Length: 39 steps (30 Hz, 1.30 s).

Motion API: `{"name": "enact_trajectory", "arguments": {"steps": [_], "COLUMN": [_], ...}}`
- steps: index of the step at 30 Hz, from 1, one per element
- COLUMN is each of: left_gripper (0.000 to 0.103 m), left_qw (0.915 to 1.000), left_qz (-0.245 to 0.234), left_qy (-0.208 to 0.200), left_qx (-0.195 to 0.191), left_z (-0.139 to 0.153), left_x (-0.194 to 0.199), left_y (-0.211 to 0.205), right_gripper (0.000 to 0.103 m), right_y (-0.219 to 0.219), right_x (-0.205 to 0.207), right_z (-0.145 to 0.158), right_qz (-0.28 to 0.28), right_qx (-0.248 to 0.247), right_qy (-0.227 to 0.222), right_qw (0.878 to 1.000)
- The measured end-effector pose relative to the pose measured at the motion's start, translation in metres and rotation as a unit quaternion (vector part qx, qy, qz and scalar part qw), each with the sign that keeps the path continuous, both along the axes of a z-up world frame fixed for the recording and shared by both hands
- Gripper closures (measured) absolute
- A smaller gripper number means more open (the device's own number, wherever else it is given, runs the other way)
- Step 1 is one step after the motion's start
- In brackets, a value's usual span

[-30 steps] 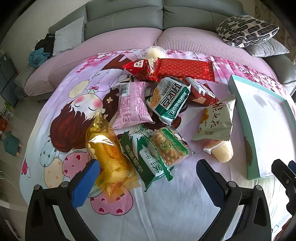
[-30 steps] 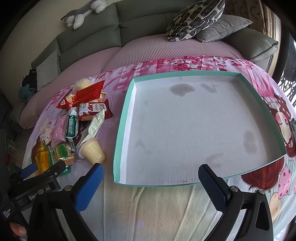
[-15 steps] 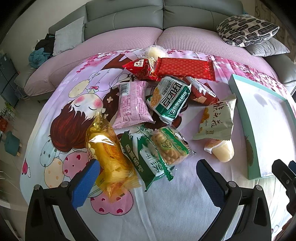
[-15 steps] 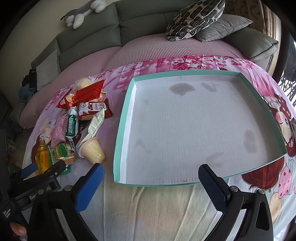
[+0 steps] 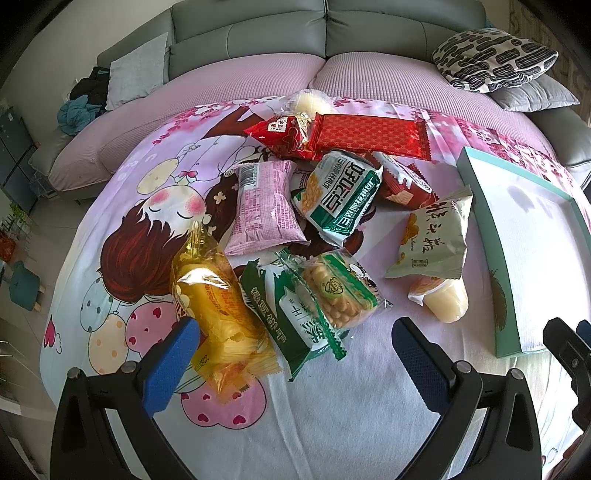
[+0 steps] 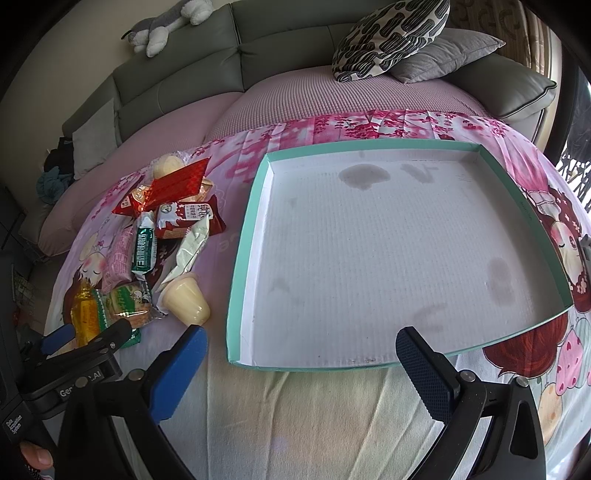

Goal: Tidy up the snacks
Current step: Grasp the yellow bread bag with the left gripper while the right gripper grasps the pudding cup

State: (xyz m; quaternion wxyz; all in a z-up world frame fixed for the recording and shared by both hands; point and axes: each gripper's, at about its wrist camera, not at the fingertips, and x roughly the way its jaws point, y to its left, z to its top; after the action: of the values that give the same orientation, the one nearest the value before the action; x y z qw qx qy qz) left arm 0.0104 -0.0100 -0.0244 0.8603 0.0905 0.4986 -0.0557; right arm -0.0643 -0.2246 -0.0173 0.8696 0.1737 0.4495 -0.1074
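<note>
Evidently both released: left tool (image 5: pixel 295 347) low over the snack pile (image 5: pixel 325 221); right tool (image 6: pixel 301 358) before the tray (image 6: pixel 245 236).

Snack pile (image 5: pixel 325 229) left of the tray (image 6: pixel 243 258) — both on the blanket (image 6: pixel 332 406)

A grey leather sofa (image 5: pixel 258 33) curves around the back of the room, its seat covered in pink ribbed fabric. On it, a black-and-white patterned cushion (image 6: pixel 391 35) leans on a grey one (image 6: pixel 447 55) at the right end; a plush toy (image 6: pixel 162 26) lies along the backrest top. Daylight falls from the right.
</note>
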Motion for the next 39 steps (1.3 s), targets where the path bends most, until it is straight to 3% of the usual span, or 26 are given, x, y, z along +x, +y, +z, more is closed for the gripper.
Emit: {"name": "enact_trajectory", "arguments": {"steps": [4,10,16,22,26,30,34,39], "left_gripper": [0.0,0.0,0.0,0.0,0.001,0.017,0.027,0.029], "left_qw": [0.9984,0.9907,0.9858,0.9866,0.9835,0.981,0.9818,0.9846], "left_qz": [0.044,0.11,0.127,0.111,0.125,0.132,0.117,0.116], "left_qy": [-0.02,-0.031,-0.019,0.024,0.025,0.023,0.042,0.043], "left_qx": [-0.031,-0.073,-0.109,-0.117,-0.129,-0.14,-0.143,-0.124], "left_z": [0.012,0.018,0.01,-0.003,-0.001,0.002,-0.004,-0.007], "left_x": [0.003,0.01,0.015,0.023,0.025,0.026,0.026,0.029], "left_y": [0.018,0.051,0.064,0.061,0.068,0.074,0.069,0.063], "right_gripper": [0.0,0.0,0.0,0.001,0.023,0.042,0.051,0.062], "right_y": [0.008,0.044,0.066,0.084,0.093,0.096,0.098,0.089], "right_x": [0.0,0.015,0.033,0.05,0.054,0.06,0.069,0.075], "right_z": [0.011,0.022,0.024,0.007,0.0,-0.007,-0.014,-0.019], "right_qz": [0.02,0.101,0.149,0.184,0.203,0.209,0.209,0.187], "right_qx": [0.002,0.007,0.009,-0.001,-0.021,-0.024,-0.03,-0.028], "right_qy": [-0.035,-0.08,-0.105,-0.077,-0.068,-0.057,-0.045,-0.034], "right_qw": [0.999,0.992,0.983,0.98,0.977,0.976,0.976,0.981]}}
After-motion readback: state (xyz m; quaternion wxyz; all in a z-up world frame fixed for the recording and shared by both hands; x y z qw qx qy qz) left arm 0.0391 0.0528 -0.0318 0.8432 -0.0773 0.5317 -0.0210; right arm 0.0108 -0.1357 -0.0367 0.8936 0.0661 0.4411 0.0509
